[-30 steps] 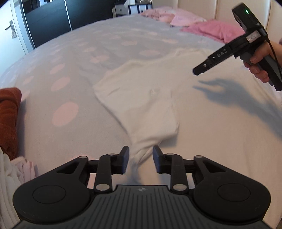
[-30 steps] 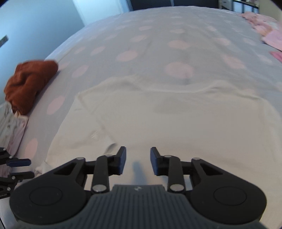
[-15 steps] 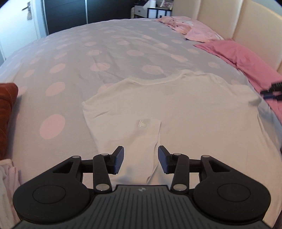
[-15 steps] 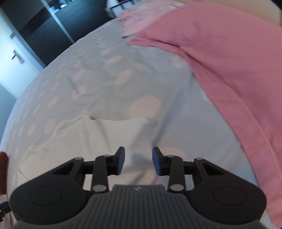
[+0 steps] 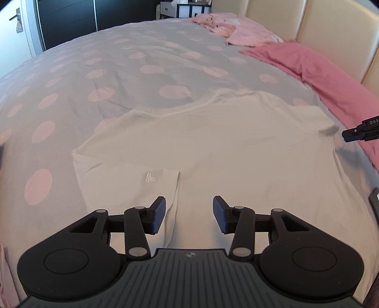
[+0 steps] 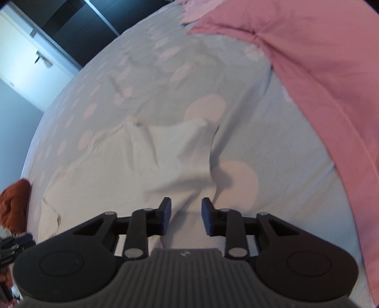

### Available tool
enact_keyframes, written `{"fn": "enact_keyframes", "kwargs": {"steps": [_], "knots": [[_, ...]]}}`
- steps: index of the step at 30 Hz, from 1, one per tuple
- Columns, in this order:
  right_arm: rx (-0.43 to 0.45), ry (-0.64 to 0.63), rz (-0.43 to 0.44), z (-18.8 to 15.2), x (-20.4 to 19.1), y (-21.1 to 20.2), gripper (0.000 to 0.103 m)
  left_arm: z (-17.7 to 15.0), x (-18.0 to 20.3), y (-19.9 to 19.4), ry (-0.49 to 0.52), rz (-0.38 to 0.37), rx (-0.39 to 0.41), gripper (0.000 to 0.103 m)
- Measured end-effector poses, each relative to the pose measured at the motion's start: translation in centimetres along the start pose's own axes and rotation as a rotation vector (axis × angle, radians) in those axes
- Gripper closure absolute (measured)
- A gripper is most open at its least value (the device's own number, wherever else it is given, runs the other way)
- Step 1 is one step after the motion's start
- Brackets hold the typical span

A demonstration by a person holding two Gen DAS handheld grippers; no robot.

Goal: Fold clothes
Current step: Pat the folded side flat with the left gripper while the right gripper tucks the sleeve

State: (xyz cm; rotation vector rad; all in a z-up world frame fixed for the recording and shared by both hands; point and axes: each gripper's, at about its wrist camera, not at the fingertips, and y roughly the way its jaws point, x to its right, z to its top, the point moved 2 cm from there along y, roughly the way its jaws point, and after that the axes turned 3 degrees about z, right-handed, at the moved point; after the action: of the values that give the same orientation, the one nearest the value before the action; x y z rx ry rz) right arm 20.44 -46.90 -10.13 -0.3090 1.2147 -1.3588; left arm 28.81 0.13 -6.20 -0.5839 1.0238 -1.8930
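Nearest in the left wrist view is the left tool (image 5: pixel 189 214), jaws spread with nothing pinched, hovering over the near edge of the white t-shirt (image 5: pixel 225 147). One sleeve (image 5: pixel 132 182) is already folded in over the body on the left side, small embroidered logo facing up, and its hem runs just under the left pad. The shirt lies flat on the bed, on a grey duvet with pink dots (image 5: pixel 94 78).

Over on the right, the right tool (image 6: pixel 184 219) is above the shirt's other sleeve (image 6: pixel 180 147). Its jaws are closing, there's a ridge of white fabric in the gap between them, but the pads don't look like they're pressing on it. You can see that tool's tip poking in at the right edge of the left wrist view too.

Further out: a pink pillow (image 5: pixel 319 71) on the right along the cream headboard (image 5: pixel 331 30), a rust-coloured garment (image 6: pixel 14 203) off at the left edge of the bed, and a dark wardrobe (image 5: pixel 71 16) on the far side.
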Motion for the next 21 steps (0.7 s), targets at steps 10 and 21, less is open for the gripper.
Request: {"fn": "enact_keyframes", "kwargs": {"steps": [10,21], "knots": [[-0.003,0.149,-0.023,-1.1,2.2,2.9,0.072,-0.5,0.4,0.2,0.028,0.007,-0.024,0.060],[0.053,0.028,-0.132,0.5,0.3,2.7,0.099,-1.0,0.8,1.0,0.061,0.006,-0.064,0.059]]}}
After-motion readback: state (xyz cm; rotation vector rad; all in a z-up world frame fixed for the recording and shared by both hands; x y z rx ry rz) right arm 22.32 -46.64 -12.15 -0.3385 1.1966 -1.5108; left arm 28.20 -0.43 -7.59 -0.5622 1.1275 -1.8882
